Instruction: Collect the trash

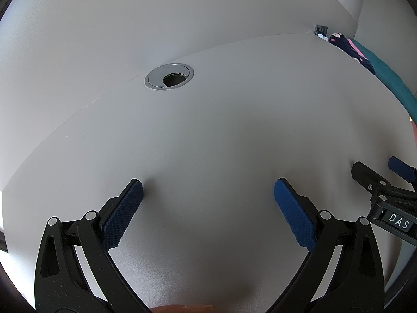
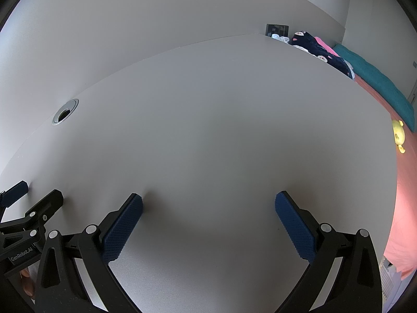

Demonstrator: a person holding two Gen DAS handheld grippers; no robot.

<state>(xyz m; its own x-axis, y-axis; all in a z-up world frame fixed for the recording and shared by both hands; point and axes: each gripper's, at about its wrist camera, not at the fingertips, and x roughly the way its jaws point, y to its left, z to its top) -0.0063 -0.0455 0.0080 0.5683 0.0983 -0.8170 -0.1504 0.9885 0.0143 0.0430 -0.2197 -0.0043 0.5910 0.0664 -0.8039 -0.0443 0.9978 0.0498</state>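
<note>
No trash shows in either view. Two black grippers with blue ribbed pads, the left gripper (image 1: 208, 186) and the right gripper (image 2: 208, 200), hover side by side with jaws spread wide, holding nothing, above a pale grey desk (image 2: 208, 120) with one round silver cable grommet (image 1: 169, 76). Beyond its right edge lie one teal blanket (image 2: 375, 78), one coral sheet (image 2: 401, 208) and one yellow plush toy (image 2: 398, 134).

Each hand-held gripper (image 1: 208, 185) (image 2: 208, 199) is built of black frames with silver rivets and blue knurled pads (image 1: 122, 215); "DAS" and "GenRobot.AI" are printed on them.
</note>
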